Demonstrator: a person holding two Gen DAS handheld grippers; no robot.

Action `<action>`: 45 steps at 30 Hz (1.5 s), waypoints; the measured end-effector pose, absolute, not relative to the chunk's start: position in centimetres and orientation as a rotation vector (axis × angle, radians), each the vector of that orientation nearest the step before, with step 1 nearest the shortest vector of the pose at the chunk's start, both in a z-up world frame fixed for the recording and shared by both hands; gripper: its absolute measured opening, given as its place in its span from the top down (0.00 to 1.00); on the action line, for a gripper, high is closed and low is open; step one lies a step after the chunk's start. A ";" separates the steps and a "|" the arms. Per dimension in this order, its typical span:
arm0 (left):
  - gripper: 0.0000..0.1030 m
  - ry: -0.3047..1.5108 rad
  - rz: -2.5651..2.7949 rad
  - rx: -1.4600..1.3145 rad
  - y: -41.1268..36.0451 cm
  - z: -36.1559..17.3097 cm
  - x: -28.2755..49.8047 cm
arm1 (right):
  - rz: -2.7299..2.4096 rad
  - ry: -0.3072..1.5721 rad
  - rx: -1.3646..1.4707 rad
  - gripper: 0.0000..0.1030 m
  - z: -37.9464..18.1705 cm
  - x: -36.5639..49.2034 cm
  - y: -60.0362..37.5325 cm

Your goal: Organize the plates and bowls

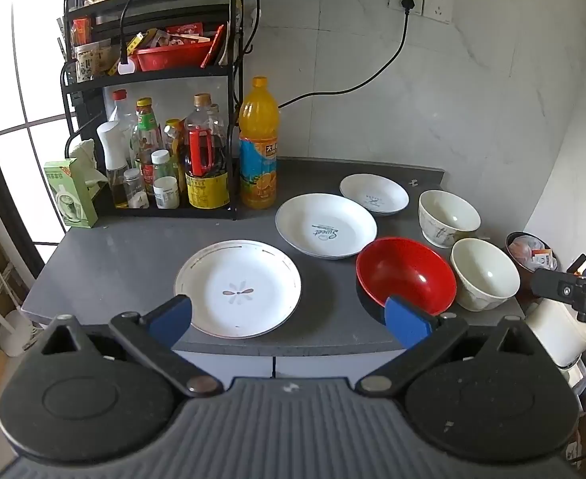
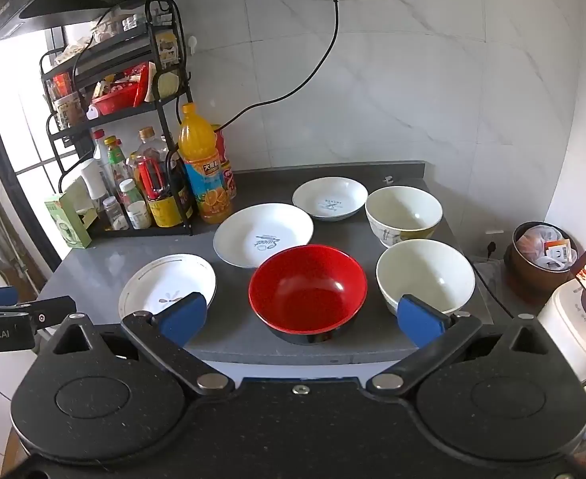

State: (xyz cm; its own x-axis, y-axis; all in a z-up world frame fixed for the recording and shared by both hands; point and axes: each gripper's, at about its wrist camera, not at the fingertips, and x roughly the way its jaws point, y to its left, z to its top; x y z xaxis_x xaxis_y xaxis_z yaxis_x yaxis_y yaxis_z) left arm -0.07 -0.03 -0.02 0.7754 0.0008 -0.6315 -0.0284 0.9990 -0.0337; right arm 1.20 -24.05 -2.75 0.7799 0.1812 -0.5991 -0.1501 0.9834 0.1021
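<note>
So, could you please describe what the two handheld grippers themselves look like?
The left gripper and right gripper match: black linkage arms with silver pivot pins, two round black discs and flat blue finger pads. The left body is ribbed grey, the right speckled black. White lettering ending "nRobot.AI" marks the left gripper's side.
</note>
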 end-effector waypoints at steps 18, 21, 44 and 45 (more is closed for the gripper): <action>0.01 0.712 0.000 -0.061 0.0 -0.4 0.4 | 0.176 0.655 0.037 0.00 -2.7 1.2 -23.7; 0.01 0.719 -0.030 -0.121 0.1 -0.3 0.3 | 0.169 0.658 0.029 0.00 -2.6 1.3 -23.6; 0.01 0.697 -0.062 -0.104 -0.1 -0.5 0.7 | 0.158 0.673 0.030 0.00 -2.7 1.7 -23.9; 0.01 0.701 -0.062 -0.103 -0.1 -0.6 0.8 | 0.156 0.674 0.030 0.00 -2.7 1.7 -24.0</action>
State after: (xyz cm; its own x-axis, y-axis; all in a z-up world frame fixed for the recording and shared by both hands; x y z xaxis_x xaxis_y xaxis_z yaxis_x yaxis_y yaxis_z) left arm 0.77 -0.11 -0.56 0.7626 -0.0917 -0.6403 0.0228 0.9931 -0.1152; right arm 1.70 -24.04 -2.75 0.7697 0.1541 -0.6195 -0.1344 0.9878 0.0788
